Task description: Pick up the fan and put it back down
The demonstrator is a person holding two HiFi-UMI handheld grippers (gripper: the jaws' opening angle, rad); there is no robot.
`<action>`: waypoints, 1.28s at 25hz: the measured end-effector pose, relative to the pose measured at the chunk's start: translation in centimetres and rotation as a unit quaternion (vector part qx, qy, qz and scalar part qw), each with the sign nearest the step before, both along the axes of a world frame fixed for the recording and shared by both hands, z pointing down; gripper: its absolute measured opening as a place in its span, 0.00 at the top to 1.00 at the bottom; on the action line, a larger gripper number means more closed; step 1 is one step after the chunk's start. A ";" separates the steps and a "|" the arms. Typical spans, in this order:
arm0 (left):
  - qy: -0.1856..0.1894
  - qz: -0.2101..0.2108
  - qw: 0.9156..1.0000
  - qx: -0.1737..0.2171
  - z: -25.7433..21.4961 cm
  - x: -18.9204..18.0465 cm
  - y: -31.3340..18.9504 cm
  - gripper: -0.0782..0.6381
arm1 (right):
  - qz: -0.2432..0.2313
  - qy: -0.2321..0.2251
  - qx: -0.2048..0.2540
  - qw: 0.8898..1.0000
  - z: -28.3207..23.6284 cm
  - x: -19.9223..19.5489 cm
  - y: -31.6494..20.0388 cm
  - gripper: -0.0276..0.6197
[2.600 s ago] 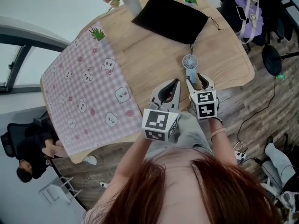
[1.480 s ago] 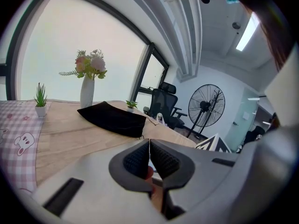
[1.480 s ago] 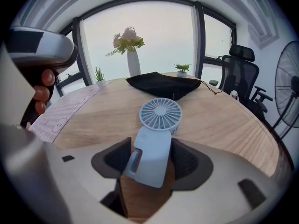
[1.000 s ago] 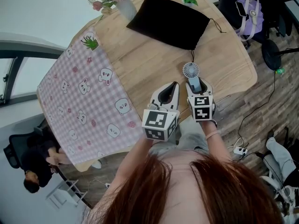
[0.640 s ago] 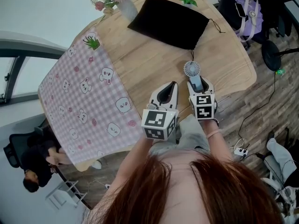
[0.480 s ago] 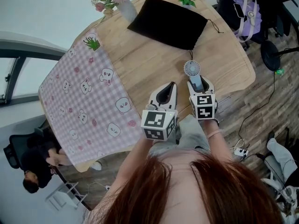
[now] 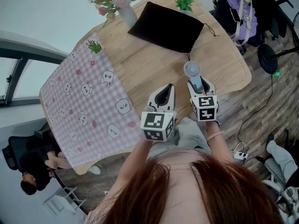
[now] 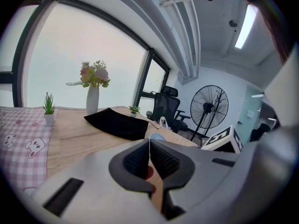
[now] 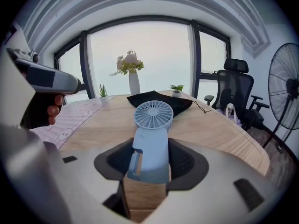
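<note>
A small light-blue hand fan [image 7: 191, 69] is held by its handle in my right gripper [image 7: 200, 84], over the near right part of the wooden table [image 7: 149, 64]. In the right gripper view the fan [image 9: 152, 139] stands upright between the dark pads, round head pointing away, and my right gripper [image 9: 150, 160] is shut on the handle. My left gripper [image 7: 164, 90] hovers just left of it. In the left gripper view the left gripper [image 8: 149, 155] has its pads pressed together with nothing between them, and the fan's head [image 8: 157, 136] peeks above them.
A black pouch [image 7: 167, 26] lies at the table's far side, with a flower vase [image 7: 122, 3] and two small potted plants [image 7: 184, 3] [image 7: 95, 46]. A pink checked cloth [image 7: 88, 101] covers the left end. An office chair with a purple bag [image 7: 243, 13] stands beyond; a person [image 7: 32, 162] sits at lower left.
The fan's handle now sits deeper between the right gripper's jaws than in the earliest frame, and the right gripper has risen a little with it. The left gripper has stayed put.
</note>
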State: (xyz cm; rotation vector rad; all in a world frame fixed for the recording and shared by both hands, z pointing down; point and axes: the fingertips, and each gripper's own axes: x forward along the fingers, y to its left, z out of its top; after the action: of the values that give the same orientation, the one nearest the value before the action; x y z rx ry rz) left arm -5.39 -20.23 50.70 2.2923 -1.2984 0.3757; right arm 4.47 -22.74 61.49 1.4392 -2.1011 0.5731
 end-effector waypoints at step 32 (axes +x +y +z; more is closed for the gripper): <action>-0.009 -0.007 0.998 0.069 -5.3 -0.5 2.4 0.87 | -0.028 -0.010 0.094 0.995 -10.1 0.0 2.2 0.63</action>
State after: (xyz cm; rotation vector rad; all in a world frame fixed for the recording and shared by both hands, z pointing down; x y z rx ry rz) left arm -5.90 -17.82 45.36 2.3968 -1.3879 0.3113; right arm 4.49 -20.50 51.39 1.4753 -2.2534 0.3762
